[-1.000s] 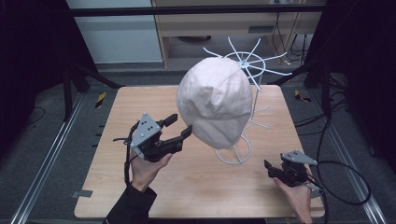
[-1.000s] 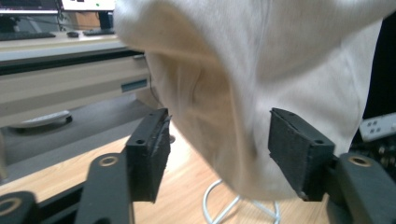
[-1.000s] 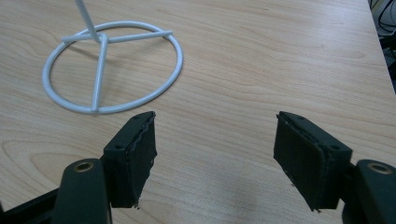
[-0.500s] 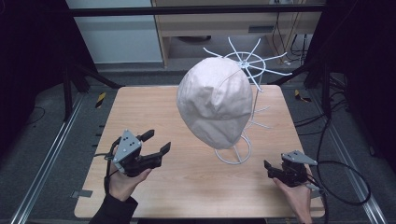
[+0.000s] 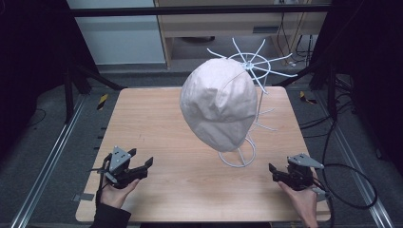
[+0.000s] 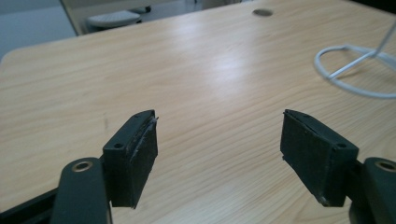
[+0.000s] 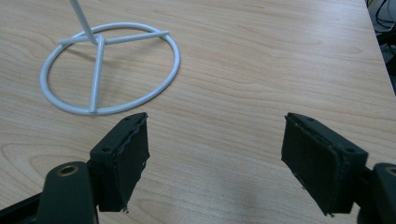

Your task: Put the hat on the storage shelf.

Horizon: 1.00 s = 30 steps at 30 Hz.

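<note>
- Cap (image 5: 218,102): beige fabric, draped over the head of a white wire stand (image 5: 237,156). It sits above the table's middle, toward the right edge; likely parked there to hold its shape.
- Table (image 5: 142,114): light wood.
- Left gripper (image 5: 138,167): near the front-left corner, jaws spread, nothing between them. Seemingly at rest.
- Right gripper (image 5: 278,172): near the front-right corner, jaws apart and empty.
- High view: shows cap and spoked top.
- Right gripper view: shows the stand's ring base (image 7: 109,70) flat on the wood.
</note>
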Each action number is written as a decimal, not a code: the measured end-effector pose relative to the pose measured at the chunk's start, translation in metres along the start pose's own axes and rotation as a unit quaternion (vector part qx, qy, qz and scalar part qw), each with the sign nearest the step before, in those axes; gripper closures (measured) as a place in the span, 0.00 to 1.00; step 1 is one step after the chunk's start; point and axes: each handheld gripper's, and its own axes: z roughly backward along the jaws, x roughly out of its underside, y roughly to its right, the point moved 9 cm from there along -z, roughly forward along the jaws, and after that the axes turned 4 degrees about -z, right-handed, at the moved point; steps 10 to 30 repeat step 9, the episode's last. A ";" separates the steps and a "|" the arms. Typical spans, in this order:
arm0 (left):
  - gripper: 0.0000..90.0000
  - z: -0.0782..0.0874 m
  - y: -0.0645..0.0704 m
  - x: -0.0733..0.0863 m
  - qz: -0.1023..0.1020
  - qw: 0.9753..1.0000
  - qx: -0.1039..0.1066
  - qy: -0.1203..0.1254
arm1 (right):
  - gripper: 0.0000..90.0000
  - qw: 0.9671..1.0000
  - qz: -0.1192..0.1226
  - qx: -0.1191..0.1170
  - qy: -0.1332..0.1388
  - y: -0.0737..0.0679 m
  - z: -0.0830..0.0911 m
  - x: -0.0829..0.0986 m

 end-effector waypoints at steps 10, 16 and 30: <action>0.28 -0.006 -0.026 0.036 0.025 0.999 -0.033 -0.035 | 0.26 1.000 0.000 -0.001 0.003 0.001 0.001 0.000; 0.28 -0.006 -0.026 0.036 0.025 0.999 -0.033 -0.035 | 0.26 1.000 0.000 -0.001 0.003 0.001 0.001 0.000; 0.28 -0.006 -0.026 0.036 0.025 0.999 -0.033 -0.035 | 0.26 1.000 0.000 -0.001 0.003 0.001 0.001 0.000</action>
